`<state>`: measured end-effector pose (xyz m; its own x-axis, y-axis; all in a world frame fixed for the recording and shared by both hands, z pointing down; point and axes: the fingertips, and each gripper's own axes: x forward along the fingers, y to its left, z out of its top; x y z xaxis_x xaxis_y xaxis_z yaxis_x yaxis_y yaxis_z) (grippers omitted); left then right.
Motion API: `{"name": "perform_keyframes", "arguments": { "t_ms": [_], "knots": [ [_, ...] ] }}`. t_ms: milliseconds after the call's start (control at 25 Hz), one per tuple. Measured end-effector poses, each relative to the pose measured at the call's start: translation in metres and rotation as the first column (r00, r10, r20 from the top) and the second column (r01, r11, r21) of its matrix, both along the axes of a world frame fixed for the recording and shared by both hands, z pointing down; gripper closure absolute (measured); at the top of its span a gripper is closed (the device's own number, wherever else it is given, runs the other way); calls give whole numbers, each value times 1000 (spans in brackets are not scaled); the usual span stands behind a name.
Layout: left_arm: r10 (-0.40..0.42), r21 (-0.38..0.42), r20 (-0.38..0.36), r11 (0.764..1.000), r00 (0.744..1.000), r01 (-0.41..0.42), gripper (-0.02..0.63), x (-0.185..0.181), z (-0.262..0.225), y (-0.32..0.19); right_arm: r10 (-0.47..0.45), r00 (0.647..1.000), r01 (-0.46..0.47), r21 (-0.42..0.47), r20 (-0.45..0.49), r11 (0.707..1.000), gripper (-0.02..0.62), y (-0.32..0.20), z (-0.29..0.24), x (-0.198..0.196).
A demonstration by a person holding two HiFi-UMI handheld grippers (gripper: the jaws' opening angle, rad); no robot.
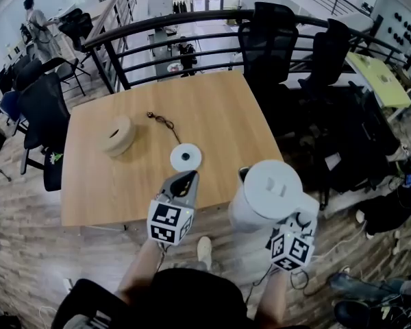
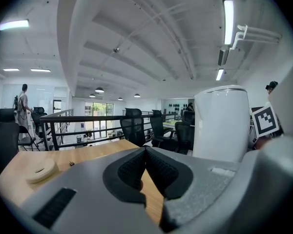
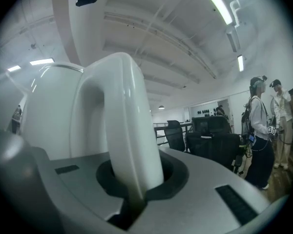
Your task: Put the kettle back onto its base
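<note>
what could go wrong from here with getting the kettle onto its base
1. The right gripper is shut only on the handle of the kettle, so the body may swing or tilt when lowered.
2. The base is a small disc on the table; an off-centre landing could push it aside.
3. The shut, empty left gripper hovers right beside the base, so the kettle could clip it.
</note>
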<state>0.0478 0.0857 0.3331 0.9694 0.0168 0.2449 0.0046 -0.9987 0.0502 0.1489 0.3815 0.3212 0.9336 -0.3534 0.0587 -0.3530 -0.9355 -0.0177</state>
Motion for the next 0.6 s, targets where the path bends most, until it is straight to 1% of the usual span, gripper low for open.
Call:
{"name": "perform_keyframes", "arguments": {
  "t_ms": [120,240,440,600],
  "knots": [
    [-16,4,0,1000,1000,16,609,11,2,-10,-18,1000,18,4,-1,1000,581,-13,2,18],
    [-46,7,1,999,999,46,609,14,1,-27,-47,999,47,7,7,999,580,-32,2,31],
    [-101,5,-1,995,995,101,609,9,-5,-58,-104,995,104,9,-2,994,580,-71,-5,44],
    [-165,5,-5,986,986,165,609,0,-10,-80,-167,986,167,18,-5,986,580,-104,-14,55]
  ]
}}
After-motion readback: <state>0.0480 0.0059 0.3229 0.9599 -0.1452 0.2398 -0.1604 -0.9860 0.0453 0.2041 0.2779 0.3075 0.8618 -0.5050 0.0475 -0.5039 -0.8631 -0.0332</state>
